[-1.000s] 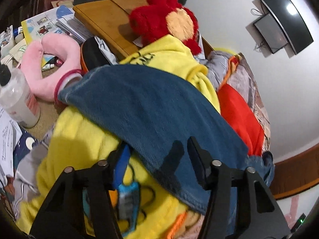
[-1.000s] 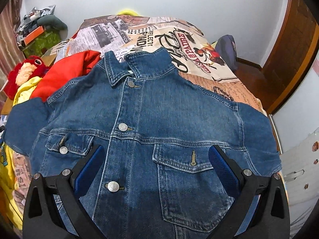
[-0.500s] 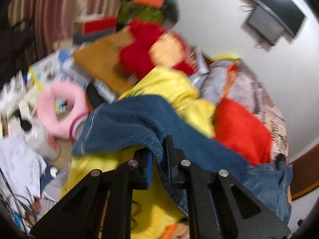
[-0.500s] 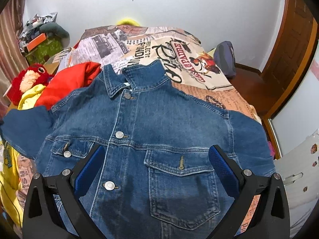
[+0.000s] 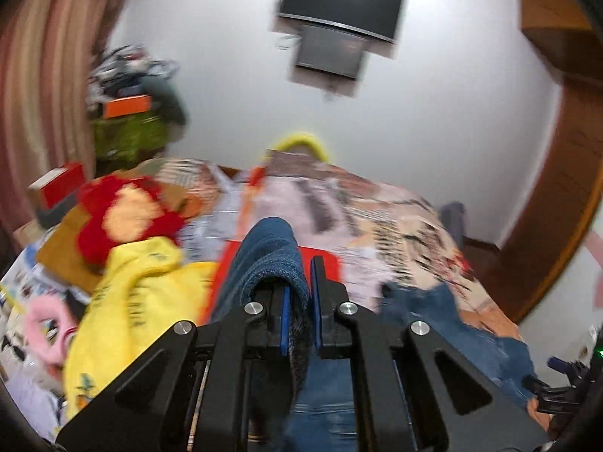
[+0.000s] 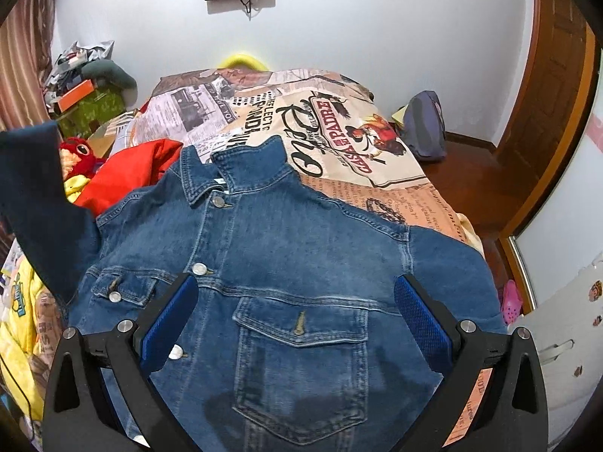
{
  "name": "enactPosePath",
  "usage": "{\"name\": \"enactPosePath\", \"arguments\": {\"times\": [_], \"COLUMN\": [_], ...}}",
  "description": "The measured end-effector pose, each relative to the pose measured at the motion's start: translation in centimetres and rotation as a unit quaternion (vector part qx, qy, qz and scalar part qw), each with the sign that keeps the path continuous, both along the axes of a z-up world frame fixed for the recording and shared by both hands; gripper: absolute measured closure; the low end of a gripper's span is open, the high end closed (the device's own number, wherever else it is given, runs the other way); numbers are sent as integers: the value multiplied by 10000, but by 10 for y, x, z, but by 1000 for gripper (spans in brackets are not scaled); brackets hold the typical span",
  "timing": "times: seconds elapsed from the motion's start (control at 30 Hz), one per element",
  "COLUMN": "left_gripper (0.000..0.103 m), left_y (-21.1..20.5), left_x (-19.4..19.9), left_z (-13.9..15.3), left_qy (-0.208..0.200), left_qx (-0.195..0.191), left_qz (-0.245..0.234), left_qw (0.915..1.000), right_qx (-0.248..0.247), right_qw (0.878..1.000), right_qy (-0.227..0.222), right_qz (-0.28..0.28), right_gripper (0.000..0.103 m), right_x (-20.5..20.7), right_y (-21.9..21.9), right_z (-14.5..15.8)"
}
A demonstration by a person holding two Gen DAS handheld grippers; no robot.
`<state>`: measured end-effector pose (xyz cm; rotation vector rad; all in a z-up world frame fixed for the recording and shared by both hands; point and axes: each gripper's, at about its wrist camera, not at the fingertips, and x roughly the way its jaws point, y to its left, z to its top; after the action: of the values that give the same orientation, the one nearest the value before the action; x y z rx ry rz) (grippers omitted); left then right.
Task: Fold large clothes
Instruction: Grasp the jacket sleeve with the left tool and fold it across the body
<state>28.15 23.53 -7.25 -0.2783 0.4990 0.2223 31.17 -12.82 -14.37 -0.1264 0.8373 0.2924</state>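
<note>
Since the earlier frames, left tongs [image 5: 299, 301] have closed on the sleeve [image 5: 271, 252] and lifted it; the view now faces the wall instead of the side clutter.

Left wrist view: picture blurred by motion. Blue pads clamp a fold of denim sleeve, which arches up between the fingers and hangs down toward the camera. Left of it: yellow cloth [image 5: 139, 293] with dark print, unreadable; red plush [image 5: 124, 222]; pink ring cushion [image 5: 45, 324] at the edge. Red garment [image 5: 328, 263] just behind the sleeve. Rest of the jacket [image 5: 452, 324] trails lower right on the bed [image 5: 377, 207]. TV [image 5: 343, 3] on the wall. No writing legible.

Right wrist view: right tongs [image 6: 296, 324] are released, fingers wide apart above the jacket [image 6: 301, 248], touching nothing that I can tell. Jacket lies face up on the bed [image 6: 339, 120], buttoned, collar toward the wall; raised sleeve [image 6: 41, 196] stands at the left edge, covering part of the plush [image 6: 77, 156]. Bedspread print reads "CASA", "PADRE", "ELECTR…" upside down, with newspaper panels and a rooster. Red garment [image 6: 132, 173] touches the jacket's shoulder. Backpack [image 6: 424, 128] on the floor by the door [image 6: 546, 113].
</note>
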Motion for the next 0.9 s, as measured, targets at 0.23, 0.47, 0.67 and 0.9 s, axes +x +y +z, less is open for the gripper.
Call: {"name": "enactPosePath", "arguments": {"times": [0.23, 0.47, 0.67, 0.9], "left_gripper": [95, 95, 93, 45], "left_y": [-114, -194, -242, -236], "left_x": [49, 70, 56, 24], "left_z": [-33, -97, -130, -110], "left_qy": [526, 1510, 2036, 1881], "left_qx": [180, 285, 711, 742], "left_qz": [-1110, -1949, -2485, -2638], "left_qw": [9923, 9687, 9443, 9432], "right_qx": [26, -71, -185, -250], "right_qw": [10000, 9998, 9995, 9994], "right_qy": [60, 171, 222, 103], "right_qz": [-11, 30, 96, 228], "right_gripper": [0, 0, 0, 0], "right_x": [0, -3, -11, -17], "right_y": [-25, -39, -41, -35], "right_z": [-8, -18, -21, -9]}}
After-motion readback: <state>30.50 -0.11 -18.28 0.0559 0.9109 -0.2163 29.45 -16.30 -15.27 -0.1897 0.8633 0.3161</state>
